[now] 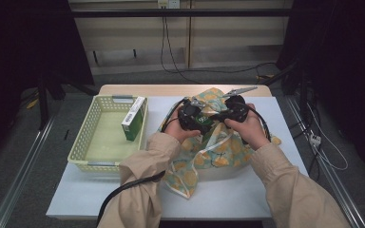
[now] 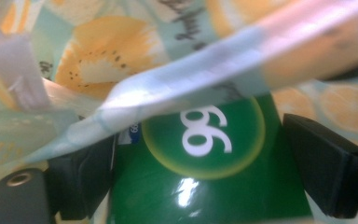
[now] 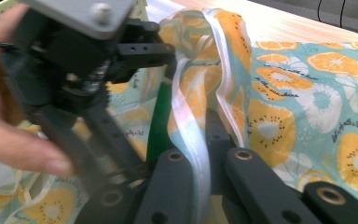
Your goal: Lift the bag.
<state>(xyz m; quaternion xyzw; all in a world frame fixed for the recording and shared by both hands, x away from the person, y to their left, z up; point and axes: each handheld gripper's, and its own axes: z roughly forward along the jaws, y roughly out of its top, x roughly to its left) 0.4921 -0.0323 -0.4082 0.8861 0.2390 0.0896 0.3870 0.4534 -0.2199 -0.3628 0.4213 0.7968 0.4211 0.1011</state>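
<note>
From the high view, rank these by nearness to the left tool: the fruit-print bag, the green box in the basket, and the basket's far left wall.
1. The fruit-print bag, right at the left tool, which reaches into its mouth.
2. The green box, leaning in the basket's right side, to the tool's left.
3. The basket's far left wall, at the table's left edge.

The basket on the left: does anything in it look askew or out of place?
Yes, slightly. The green and white box in the basket does not lie flat; it leans tilted against the right wall.
</note>
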